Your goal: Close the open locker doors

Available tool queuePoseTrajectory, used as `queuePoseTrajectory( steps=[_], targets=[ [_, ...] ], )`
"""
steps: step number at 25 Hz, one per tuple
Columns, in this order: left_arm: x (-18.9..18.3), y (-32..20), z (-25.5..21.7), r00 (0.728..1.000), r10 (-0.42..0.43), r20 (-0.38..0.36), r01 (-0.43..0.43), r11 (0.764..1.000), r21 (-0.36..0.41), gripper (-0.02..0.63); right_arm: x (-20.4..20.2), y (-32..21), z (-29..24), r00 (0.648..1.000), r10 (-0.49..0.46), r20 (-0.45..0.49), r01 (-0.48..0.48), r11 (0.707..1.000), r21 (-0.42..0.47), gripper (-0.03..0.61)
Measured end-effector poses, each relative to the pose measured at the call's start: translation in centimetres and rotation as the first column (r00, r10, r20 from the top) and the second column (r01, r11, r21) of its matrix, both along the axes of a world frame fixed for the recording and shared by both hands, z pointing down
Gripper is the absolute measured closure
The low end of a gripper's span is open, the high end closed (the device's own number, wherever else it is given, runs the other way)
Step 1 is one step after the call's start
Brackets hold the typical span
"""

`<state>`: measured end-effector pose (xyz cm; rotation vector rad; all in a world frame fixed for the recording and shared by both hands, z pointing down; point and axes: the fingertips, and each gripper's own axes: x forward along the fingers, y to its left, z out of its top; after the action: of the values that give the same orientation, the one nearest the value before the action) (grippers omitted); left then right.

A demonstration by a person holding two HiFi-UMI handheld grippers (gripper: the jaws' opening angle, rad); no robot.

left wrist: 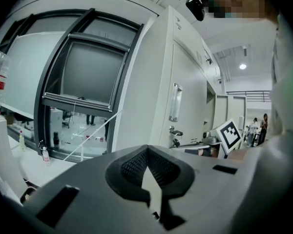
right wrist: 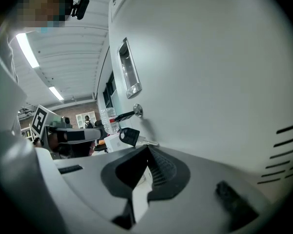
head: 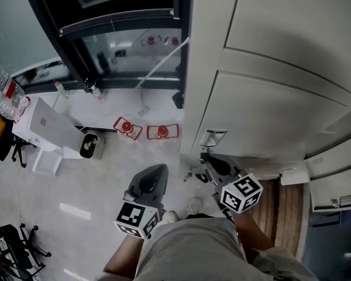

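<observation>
A pale grey locker door [head: 263,107] fills the right of the head view, with a recessed handle [head: 213,138] near its left edge. In the right gripper view the same door [right wrist: 210,72] looms close, showing its handle [right wrist: 128,70], a lock [right wrist: 136,111] and a black-headed key [right wrist: 129,136] hanging from it. My right gripper [right wrist: 146,152] is shut and empty, its tips just below the key, close to the door face. My left gripper [left wrist: 146,150] is shut, empty, held left of the locker [left wrist: 185,91]. Both grippers [head: 149,183] [head: 213,167] show in the head view.
A dark-framed window [head: 117,45] stands to the left of the lockers. On the floor lie two red-framed items [head: 127,127] [head: 162,132], a small bin [head: 92,145] and a white box [head: 47,124]. Water bottles [head: 3,92] stand far left. Another locker door [head: 333,186] shows lower right.
</observation>
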<state>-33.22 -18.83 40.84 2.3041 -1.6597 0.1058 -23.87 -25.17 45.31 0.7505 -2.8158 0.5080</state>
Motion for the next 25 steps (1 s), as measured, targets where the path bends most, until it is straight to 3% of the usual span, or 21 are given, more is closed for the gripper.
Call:
queuePoseTrajectory(
  steps=[12,25],
  targets=[
    [-0.1,-0.1,0.2,1.000,-0.010,-0.001,0.010,1.000,-0.005,0.598,-0.1,0.1,0.5,1.000,-0.016,-0.014,0.016,1.000,-0.005,0.551],
    [0.6,2.1,0.1,1.000,0.029,-0.001,-0.029,1.000,-0.005,0.598,1.8,2.2,0.5,0.999,0.052,-0.013,-0.053,0.999,-0.010,0.551]
  ],
)
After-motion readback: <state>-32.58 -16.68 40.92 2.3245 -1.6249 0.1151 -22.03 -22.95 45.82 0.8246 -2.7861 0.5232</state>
